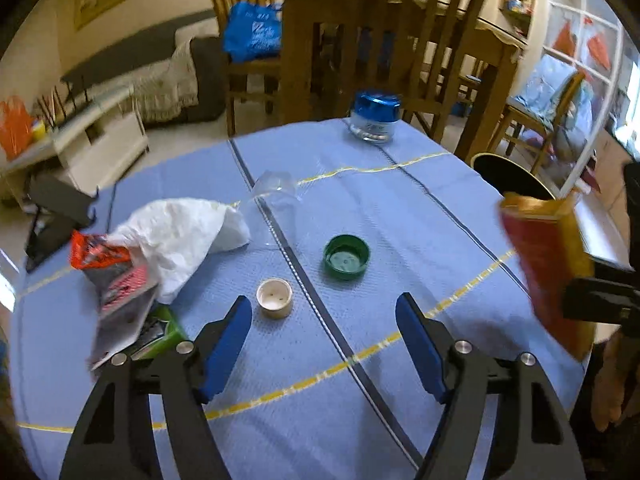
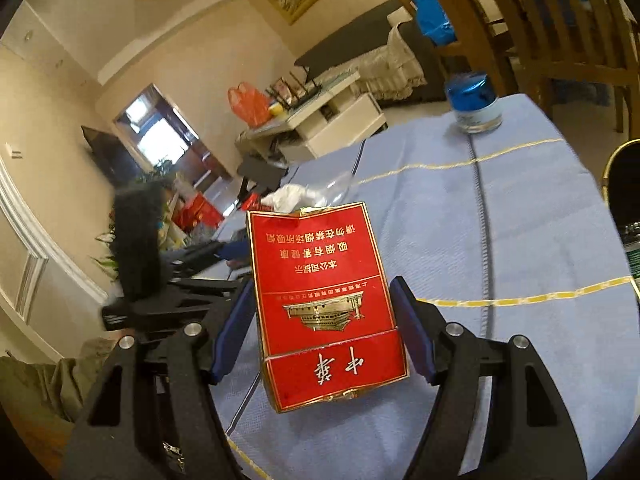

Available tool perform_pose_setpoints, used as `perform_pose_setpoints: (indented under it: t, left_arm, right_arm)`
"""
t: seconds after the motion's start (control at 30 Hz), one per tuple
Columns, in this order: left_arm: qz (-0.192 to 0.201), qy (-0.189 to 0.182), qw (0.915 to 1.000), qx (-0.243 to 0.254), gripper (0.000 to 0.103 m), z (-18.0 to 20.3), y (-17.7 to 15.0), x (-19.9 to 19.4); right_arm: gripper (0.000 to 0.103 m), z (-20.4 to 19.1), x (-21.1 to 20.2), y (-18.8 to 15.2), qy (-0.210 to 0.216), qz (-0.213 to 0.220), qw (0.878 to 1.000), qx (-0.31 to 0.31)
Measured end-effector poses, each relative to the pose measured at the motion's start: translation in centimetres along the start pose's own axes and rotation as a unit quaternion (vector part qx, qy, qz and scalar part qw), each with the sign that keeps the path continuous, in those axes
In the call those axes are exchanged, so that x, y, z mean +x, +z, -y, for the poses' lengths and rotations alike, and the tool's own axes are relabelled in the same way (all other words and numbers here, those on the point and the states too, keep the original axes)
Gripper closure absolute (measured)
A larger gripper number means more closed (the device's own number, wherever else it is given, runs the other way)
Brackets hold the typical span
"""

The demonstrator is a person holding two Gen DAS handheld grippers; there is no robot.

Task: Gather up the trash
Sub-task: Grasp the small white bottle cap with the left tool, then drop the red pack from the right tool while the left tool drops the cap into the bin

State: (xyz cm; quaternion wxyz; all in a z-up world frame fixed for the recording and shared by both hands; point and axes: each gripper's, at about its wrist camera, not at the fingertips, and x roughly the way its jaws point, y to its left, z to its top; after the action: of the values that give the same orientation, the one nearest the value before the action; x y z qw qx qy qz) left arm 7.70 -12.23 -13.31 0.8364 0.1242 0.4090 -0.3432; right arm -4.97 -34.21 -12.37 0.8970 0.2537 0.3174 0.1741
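Observation:
My right gripper (image 2: 320, 286) is shut on a red cigarette pack (image 2: 320, 300) with gold print, held above the blue tablecloth (image 2: 500, 220). The left wrist view shows that pack (image 1: 548, 272) at the right edge, near a black bin with a gold rim (image 1: 512, 176). My left gripper (image 1: 324, 302) is open over the cloth with nothing between its fingers. Just beyond its tips lie a green bottle cap (image 1: 346, 258) and a small white cap (image 1: 275, 298), both upside down. Crumpled white paper (image 1: 184, 236), a red and black wrapper (image 1: 112, 276) and a clear plastic cup (image 1: 276, 192) on its side lie to the left.
A glass jar with a blue lid (image 1: 374, 118) stands at the table's far edge. Wooden chairs (image 1: 420, 40) stand behind it. A green item (image 1: 164, 328) sits under the wrapper. The bin stands beside the table's right edge (image 2: 624, 172).

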Motion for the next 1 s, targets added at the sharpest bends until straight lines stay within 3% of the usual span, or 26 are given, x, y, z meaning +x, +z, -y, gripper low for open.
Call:
perform_pose_setpoints:
  t: [0.2, 0.33, 0.5, 0.63, 0.83, 1.0]
  left_arm:
    - [-0.027, 0.004, 0.9989, -0.037, 0.054, -2.4, -0.1, 2.0]
    - [-0.026, 0.018, 0.9994, -0.014, 0.056, -1.7, -0.1, 2.1]
    - [-0.025, 0.036, 0.999, -0.006, 0.084, -1.2, 0.4, 2.6]
    - [-0.025, 0.032, 0.9987, -0.031, 0.084, -1.7, 0.3, 2.3]
    - [-0.002, 0.087, 0.9955, -0.038, 0.084, -0.3, -0.9, -0.4]
    - [0.029, 0.071, 0.9967, -0.026, 0.084, 1.9, -0.3, -3.2]
  right_arm:
    - [0.036, 0.9, -1.1, 0.2, 0.008, 0.012, 1.0, 0.016]
    - [0.035, 0.2, -1.2, 0.3, 0.011, 0.018, 1.0, 0.006]
    - [0.035, 0.4, -1.3, 0.4, 0.005, 0.025, 1.0, 0.011]
    - [0.035, 0.5, -1.7, 0.2, -0.006, 0.031, 0.999, 0.014]
    - [0.035, 0.2, -1.7, 0.2, -0.033, 0.034, 0.999, 0.002]
    - [0.036, 1.0, -2.2, 0.7, -0.058, 0.04, 0.997, 0.014]
